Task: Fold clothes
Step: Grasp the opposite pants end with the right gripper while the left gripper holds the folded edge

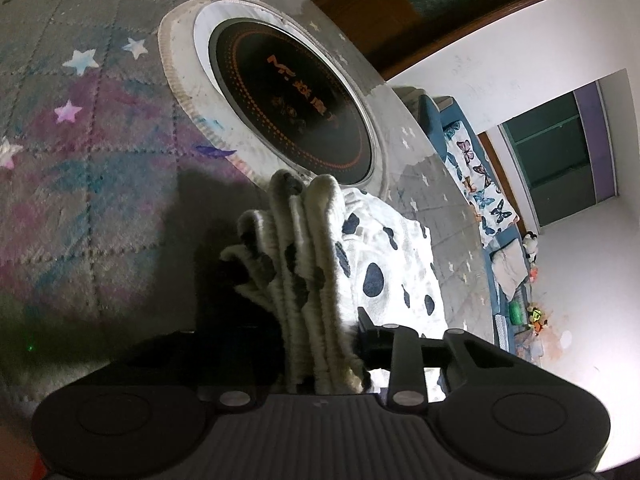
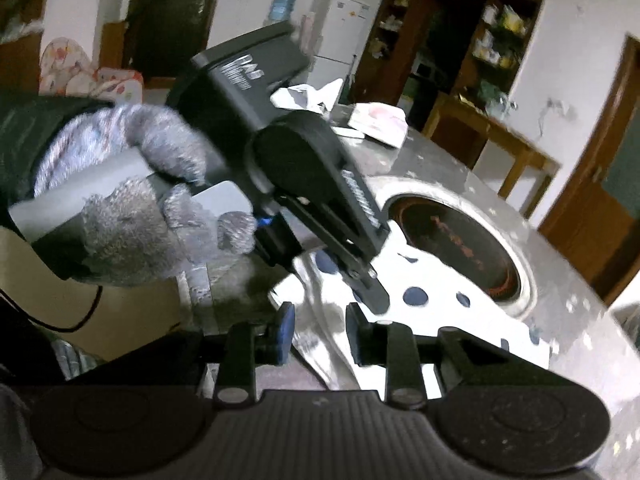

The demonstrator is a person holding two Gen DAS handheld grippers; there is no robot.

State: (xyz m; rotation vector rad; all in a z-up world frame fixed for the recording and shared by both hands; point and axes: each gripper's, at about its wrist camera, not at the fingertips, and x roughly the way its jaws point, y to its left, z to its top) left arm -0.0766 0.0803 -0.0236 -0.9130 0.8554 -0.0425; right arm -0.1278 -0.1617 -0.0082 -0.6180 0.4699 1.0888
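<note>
Here, the left gripper (image 1: 320, 344) is clamped on a bunched stack of folds of the white garment with dark blue spots (image 1: 384, 264); the pleated edges stand up between its jaws, while the rest of the cloth lies spread on the grey star-patterned table cover (image 1: 80, 160), just beside the round black induction cooktop (image 1: 292, 100). The right gripper (image 2: 320, 336) has its jaws parted with cloth passing between the blue-tipped pads (image 2: 285, 330) — contact is uncertain, the frame being blurred. A gloved hand (image 2: 132, 200) holds the left tool above the garment
</note>
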